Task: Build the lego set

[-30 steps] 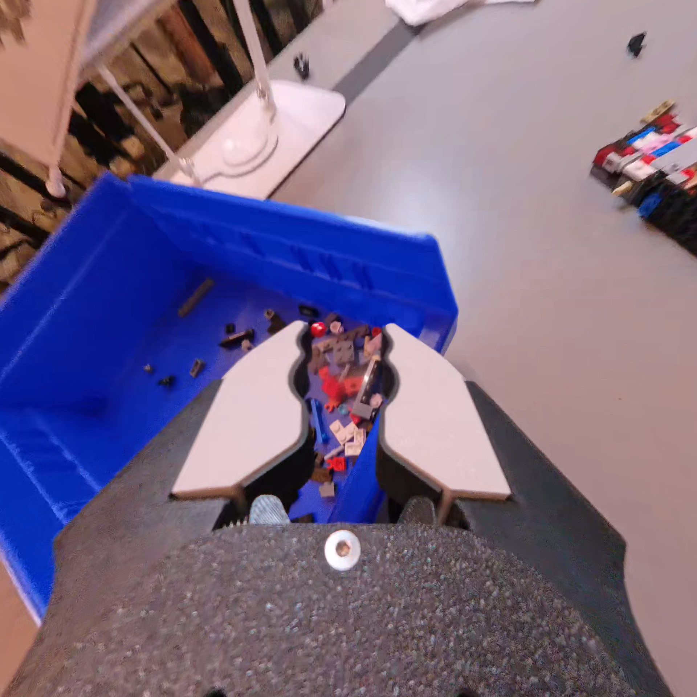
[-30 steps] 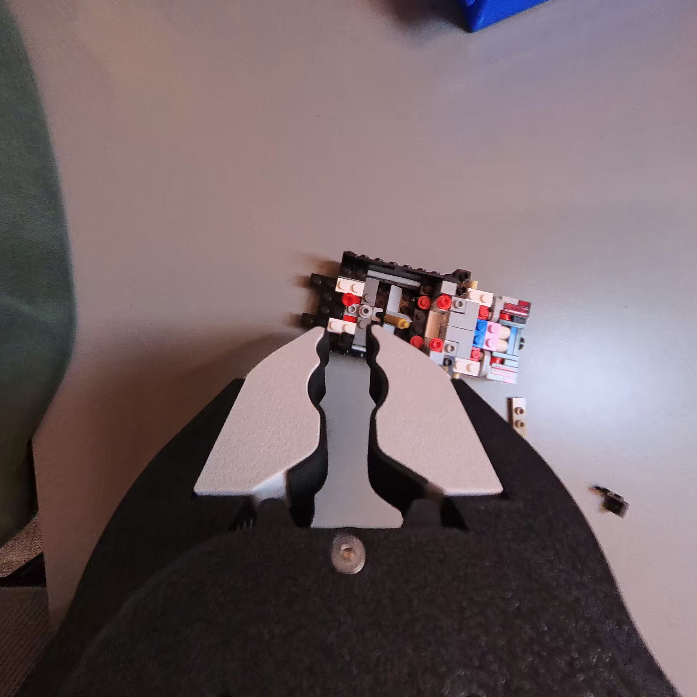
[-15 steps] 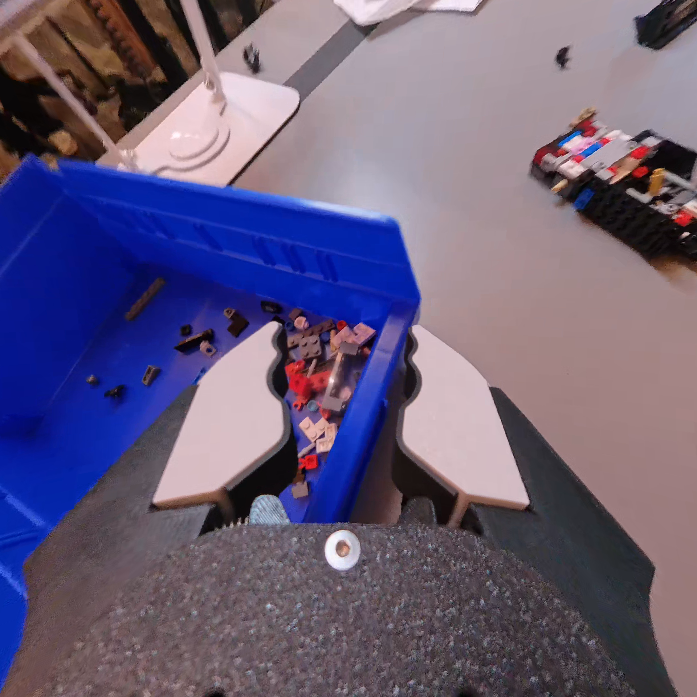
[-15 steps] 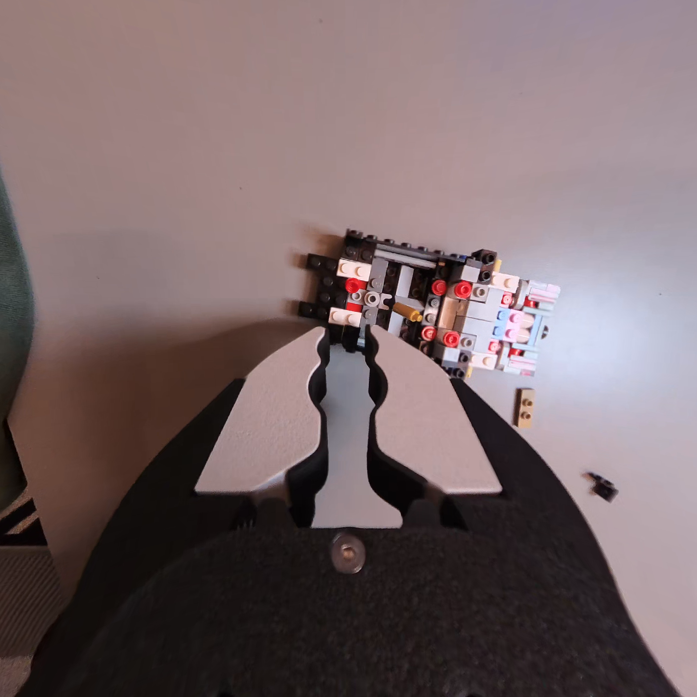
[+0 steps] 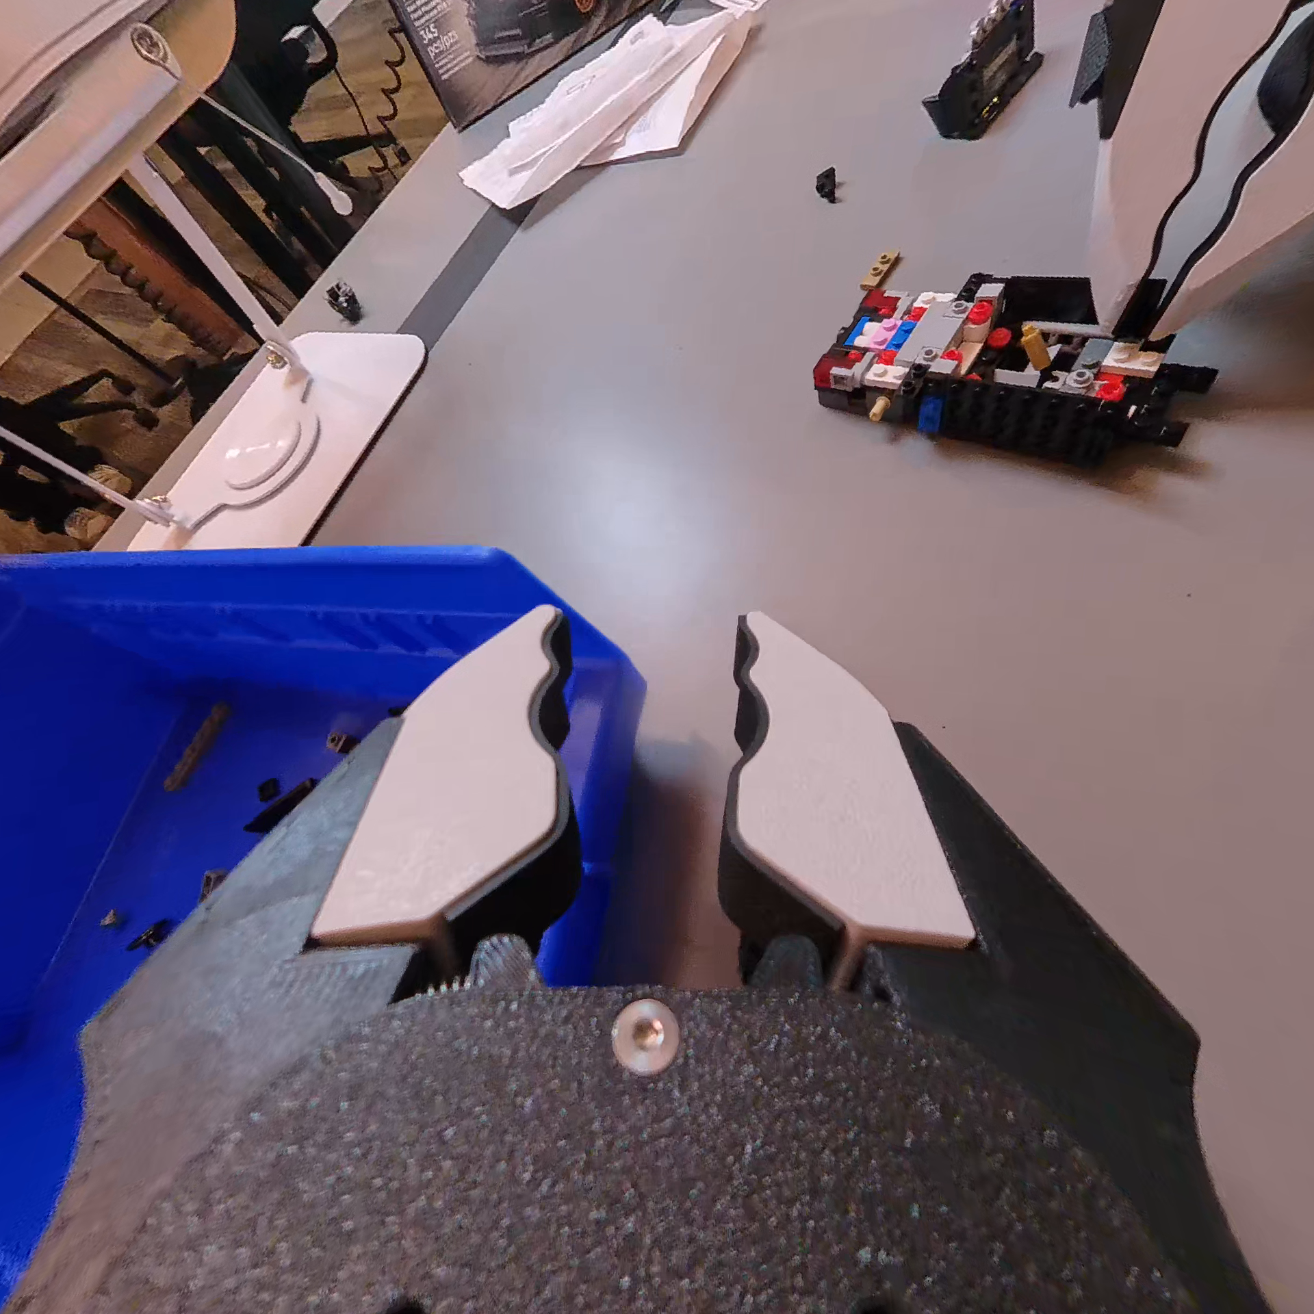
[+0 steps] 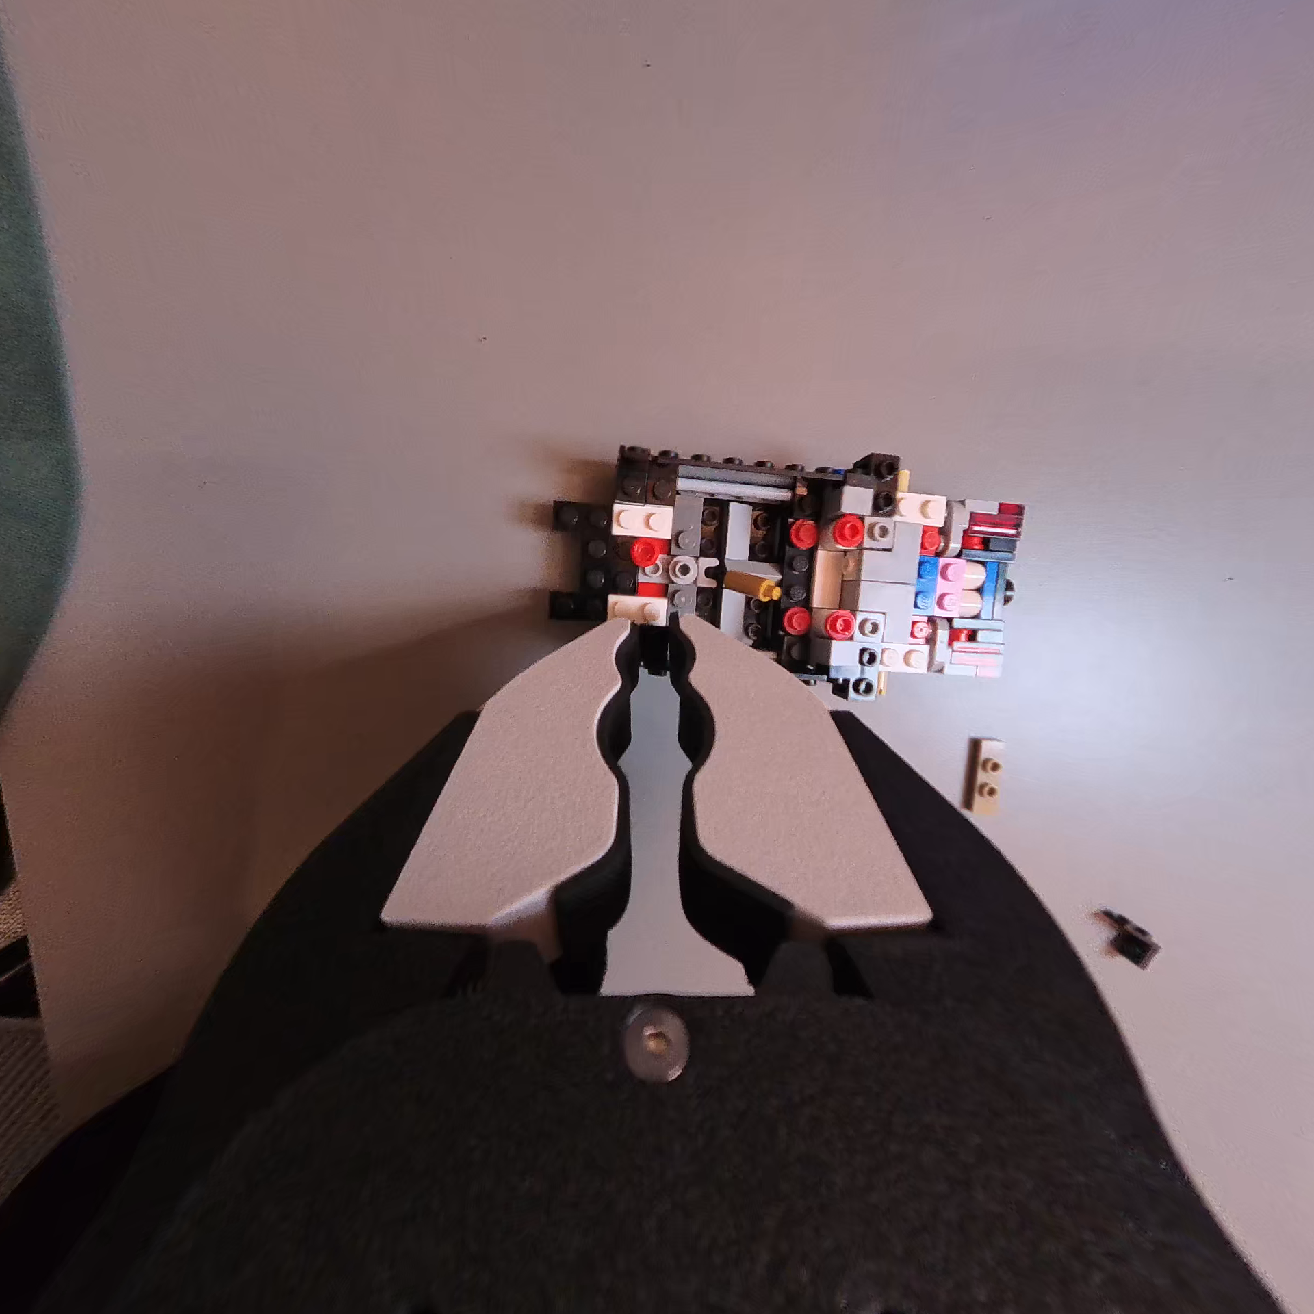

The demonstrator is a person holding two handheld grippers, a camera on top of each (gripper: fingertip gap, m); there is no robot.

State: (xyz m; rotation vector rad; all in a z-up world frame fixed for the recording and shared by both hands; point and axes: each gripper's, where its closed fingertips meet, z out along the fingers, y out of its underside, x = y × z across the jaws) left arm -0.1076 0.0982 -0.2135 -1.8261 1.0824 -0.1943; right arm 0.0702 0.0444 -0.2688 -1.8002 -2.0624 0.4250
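Left wrist view: we see our left gripper [image 5: 650, 629] with its fingers spread wide and nothing between them, one finger over the corner of the blue bin [image 5: 298, 640], the other over the grey table [image 5: 711, 462].
Blue bin: a few small dark loose pieces [image 5: 195, 746] lie on its floor.
Right wrist view: our right gripper [image 6: 654, 626] has its fingers drawn to a narrow gap, holding nothing that we can see, tips at the near edge of the lego model [image 6: 782, 569].
Lego model: flat on the table, well apart from the bin; black base, with white, grey, red, blue and pink bricks on top.
Loose parts: a tan plate [image 6: 986, 775] just beside the model, a small black piece [image 6: 1130, 938] farther off.
Background: white papers [image 5: 611, 107] and a white lamp base [image 5: 284, 441].
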